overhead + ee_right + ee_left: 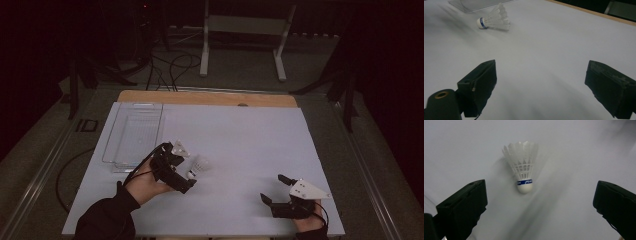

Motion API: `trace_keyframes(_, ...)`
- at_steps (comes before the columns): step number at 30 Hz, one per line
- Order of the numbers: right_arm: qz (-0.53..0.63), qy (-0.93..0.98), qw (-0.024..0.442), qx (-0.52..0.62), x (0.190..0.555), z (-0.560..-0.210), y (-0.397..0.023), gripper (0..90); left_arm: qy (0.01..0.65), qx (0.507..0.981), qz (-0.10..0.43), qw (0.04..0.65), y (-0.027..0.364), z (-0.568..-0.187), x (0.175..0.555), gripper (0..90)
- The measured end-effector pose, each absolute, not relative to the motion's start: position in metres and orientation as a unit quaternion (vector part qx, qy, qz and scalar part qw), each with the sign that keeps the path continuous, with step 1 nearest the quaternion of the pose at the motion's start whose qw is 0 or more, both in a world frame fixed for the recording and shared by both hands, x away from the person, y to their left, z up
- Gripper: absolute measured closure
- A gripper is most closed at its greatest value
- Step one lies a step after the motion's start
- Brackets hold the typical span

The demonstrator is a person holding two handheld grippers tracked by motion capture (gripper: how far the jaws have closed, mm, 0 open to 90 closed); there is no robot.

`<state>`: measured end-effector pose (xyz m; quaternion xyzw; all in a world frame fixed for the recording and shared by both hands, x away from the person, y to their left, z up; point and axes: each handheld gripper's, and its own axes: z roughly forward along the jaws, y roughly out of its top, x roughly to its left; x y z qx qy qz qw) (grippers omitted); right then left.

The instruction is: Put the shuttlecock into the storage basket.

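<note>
A white feather shuttlecock (199,166) with a blue band round its cork lies on its side on the white table (240,135). My left gripper (184,170) is open just to its left. In the left gripper view the shuttlecock (522,168) lies a little beyond the two jaws, cork end toward them, and touches neither; the left gripper (541,188) holds nothing. My right gripper (274,188) is open and empty near the table's front right edge. In the right gripper view the shuttlecock (494,21) lies far off at the upper left of that gripper (541,68).
A clear plastic tray (112,137) stands empty at the table's left, behind my left hand; its corner (474,3) lies beyond the shuttlecock. A wooden strip (207,98) runs along the far edge. Cables and a white frame (240,25) stand on the floor beyond.
</note>
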<state>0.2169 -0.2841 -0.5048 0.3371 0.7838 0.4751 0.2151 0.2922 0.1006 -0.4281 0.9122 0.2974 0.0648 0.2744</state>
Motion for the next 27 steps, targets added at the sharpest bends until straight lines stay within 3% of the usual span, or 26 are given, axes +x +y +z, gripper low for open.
trace_keyframes(27, 0.471, 0.786, 0.215, 0.339, 0.217, -0.505, -0.284, 10.2, 0.342, 0.920, 0.017, 0.193, 0.080, -0.454, 0.315, 0.2)
